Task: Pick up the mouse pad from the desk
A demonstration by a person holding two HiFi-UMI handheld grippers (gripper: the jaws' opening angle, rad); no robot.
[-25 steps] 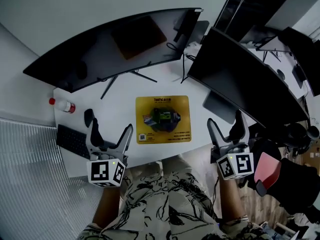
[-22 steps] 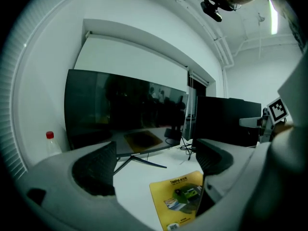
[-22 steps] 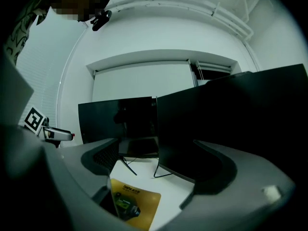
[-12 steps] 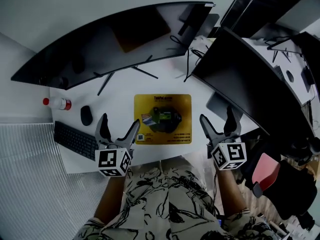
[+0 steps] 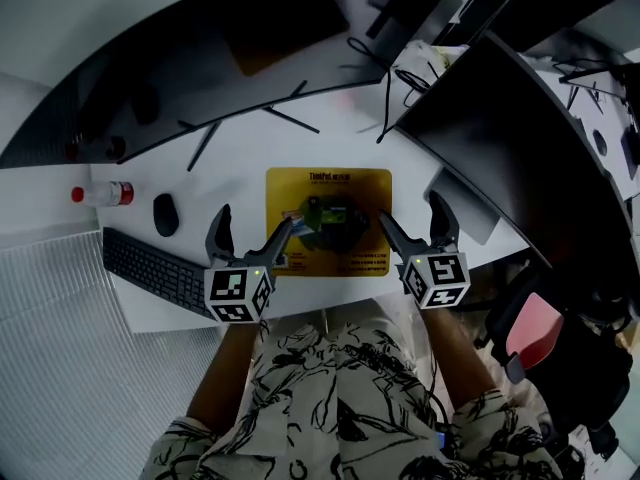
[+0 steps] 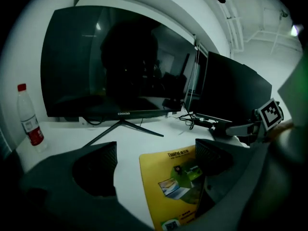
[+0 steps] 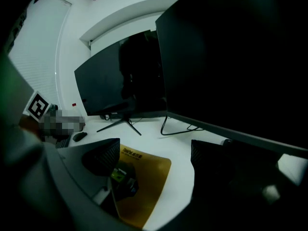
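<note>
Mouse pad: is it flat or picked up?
Flat. The mouse pad lies spread on the desk; left gripper and right gripper are open, gripping nothing.

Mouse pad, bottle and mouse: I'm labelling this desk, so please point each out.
mouse pad [image 5: 290,196]: head view, plain yellow area at its upper left.
bottle [image 5: 100,194]: head view, middle of its clear body.
mouse [image 5: 165,214]: head view, top of its dark shell.

White desk [image 5: 235,158] against a pale wall [image 5: 90,18], under a curved dark monitor [image 5: 190,68] and a second monitor [image 5: 500,138]. Pale slatted surface [image 5: 60,348] at left, red-seated chair [image 5: 535,333] at right. Dim, cool light.
</note>
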